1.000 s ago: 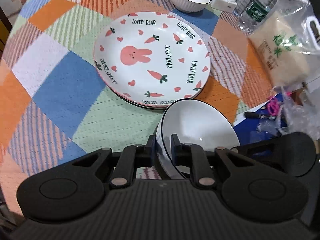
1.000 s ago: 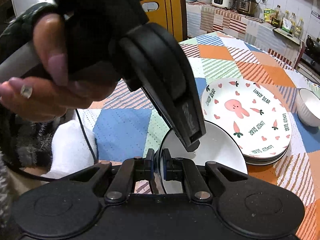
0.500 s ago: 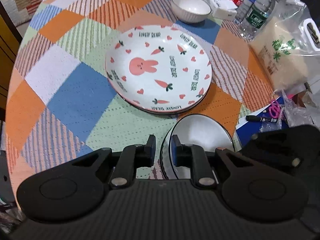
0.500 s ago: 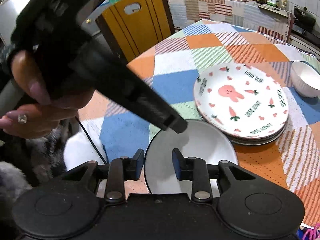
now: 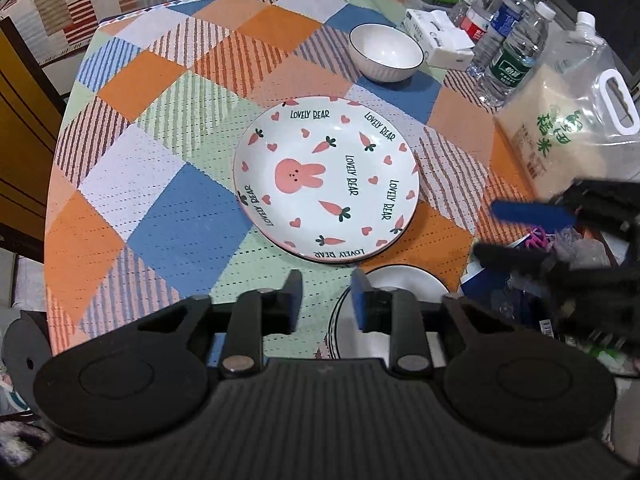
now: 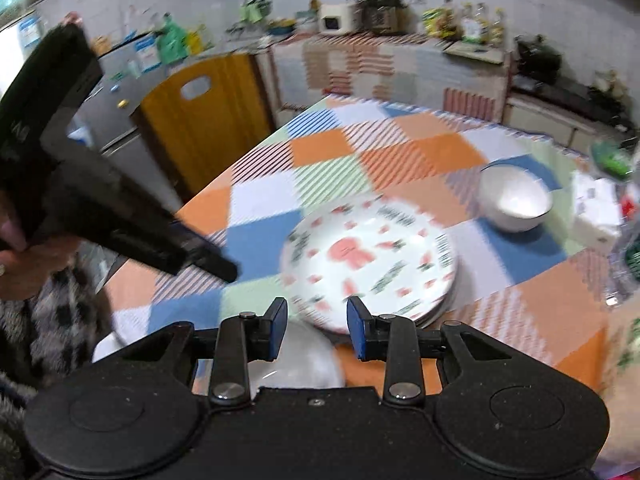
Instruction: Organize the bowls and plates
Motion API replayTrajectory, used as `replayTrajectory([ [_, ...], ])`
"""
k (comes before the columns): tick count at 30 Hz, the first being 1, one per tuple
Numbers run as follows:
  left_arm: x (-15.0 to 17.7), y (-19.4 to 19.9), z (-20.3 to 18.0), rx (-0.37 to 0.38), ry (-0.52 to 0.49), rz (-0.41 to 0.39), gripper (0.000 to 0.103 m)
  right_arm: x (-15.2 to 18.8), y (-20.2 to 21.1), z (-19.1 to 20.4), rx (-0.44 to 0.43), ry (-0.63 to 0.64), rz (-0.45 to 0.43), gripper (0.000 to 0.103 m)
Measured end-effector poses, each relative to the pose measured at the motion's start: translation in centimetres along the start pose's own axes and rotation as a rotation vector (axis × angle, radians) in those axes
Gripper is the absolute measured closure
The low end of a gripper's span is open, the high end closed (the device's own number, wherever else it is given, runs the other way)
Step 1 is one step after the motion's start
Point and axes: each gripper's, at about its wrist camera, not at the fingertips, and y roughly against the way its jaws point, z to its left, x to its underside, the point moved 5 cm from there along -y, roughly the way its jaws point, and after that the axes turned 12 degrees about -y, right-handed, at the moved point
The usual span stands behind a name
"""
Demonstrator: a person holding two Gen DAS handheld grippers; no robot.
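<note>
both tongs just let go of the near bowl (image 5: pixel 390 280). a second ago each was clamped on its rim; now my left gripper (image 5: pixel 326 300) has its jaws opening with nothing between them, the bowl rim sitting just past its right finger, untouched. my right gripper (image 6: pixel 316 322) — jaws parted, also empty, with the plate stack showing through the gap. both views sit higher over the table than before, so i read this as a finished placement.

where things are: near bowl down on the checked tablecloth (image 5: pixel 176 224), just beside the front edge of the bunny plates (image 5: pixel 326 178) and apart from them by a thin strip of cloth. second bowl (image 5: pixel 386 58) is alone at the far side, beside the tissue box (image 5: pixel 438 36).

what that means — plates are already stacked; the bowls are not. my guess is next step is fetching the far bowl and nesting it with the near one. right view is motion-blurred, so fine detail there is unreliable.
</note>
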Motion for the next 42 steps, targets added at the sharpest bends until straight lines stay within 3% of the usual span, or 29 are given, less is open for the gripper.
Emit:
replayTrajectory([
  [5,-2.8,0.8,0.4,-0.025,-0.027,0.012,0.073,-2.7,2.1,-1.8,0.045,0.009,-0.065,0.065],
  [12,-7.6,1.4,0.3,-0.069,-0.070,-0.049,0.063,-6.9,2.2,-5.1,0.130,-0.026,-0.092,0.058],
  [19,-12.4,-1.1,0.3,-0.028,-0.046,-0.150,0.059,-11.2,-1.6,-10.4,0.232,-0.130,-0.107,0.037],
  [25,-16.0,-4.8,1.3,-0.020,-0.032,-0.206,0.054,-14.2,-7.6,-16.5,0.307,-0.294,-0.072,0.037],
  [31,-19.2,-9.3,2.5,-0.029,-0.021,-0.280,0.052,-14.2,-12.9,-21.6,0.278,-0.538,-0.028,0.037],
  [34,-20.6,-12.0,2.8,-0.027,-0.005,-0.271,0.052,-13.7,-15.1,-23.0,0.266,-0.627,-0.023,0.038],
  [39,-22.1,-16.4,2.8,-0.007,0.054,-0.246,0.051,-13.1,-17.8,-25.1,0.316,-0.680,-0.048,0.041],
  [42,-22.6,-19.0,2.8,0.014,0.109,-0.206,0.051,-12.5,-19.0,-26.5,0.335,-0.733,-0.067,0.055],
])
